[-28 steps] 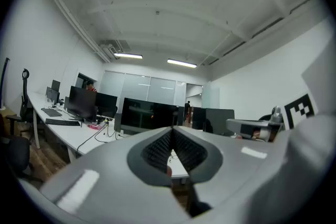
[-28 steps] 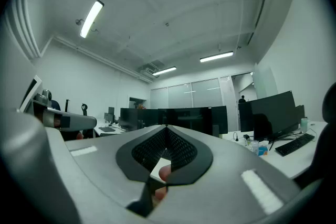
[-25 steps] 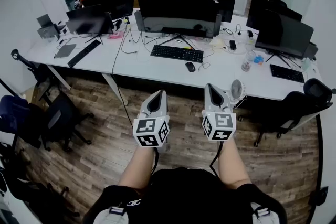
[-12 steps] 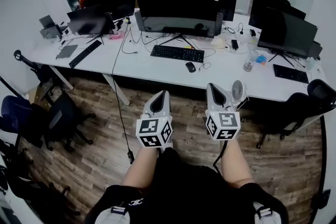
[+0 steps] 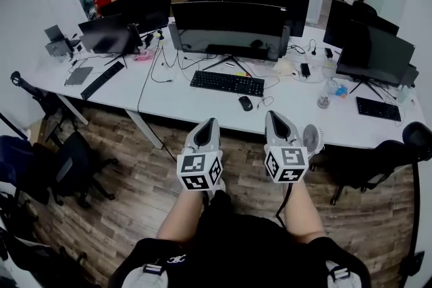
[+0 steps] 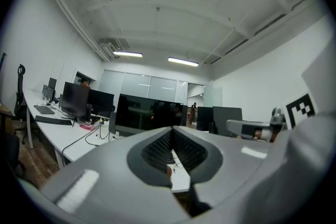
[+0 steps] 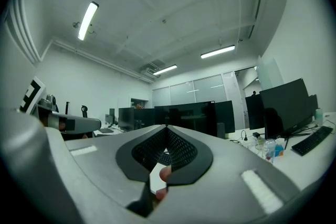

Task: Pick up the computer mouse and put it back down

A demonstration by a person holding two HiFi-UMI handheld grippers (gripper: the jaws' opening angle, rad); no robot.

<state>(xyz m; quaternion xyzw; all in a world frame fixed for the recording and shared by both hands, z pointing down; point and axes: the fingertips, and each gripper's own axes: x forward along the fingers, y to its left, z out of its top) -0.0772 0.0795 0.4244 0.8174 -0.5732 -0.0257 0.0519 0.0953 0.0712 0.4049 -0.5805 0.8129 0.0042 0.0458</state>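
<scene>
While the oval black mouse lies on the smooth white desk, the left gripper and right gripper sit closed.

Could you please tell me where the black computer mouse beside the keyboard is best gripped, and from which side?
I'd pinch the computer mouse across its two long flanks at mid-body, coming from the near desk edge: it lies lengthwise away from you, right of the keyboard. The right gripper, now shut, is closer.
</scene>
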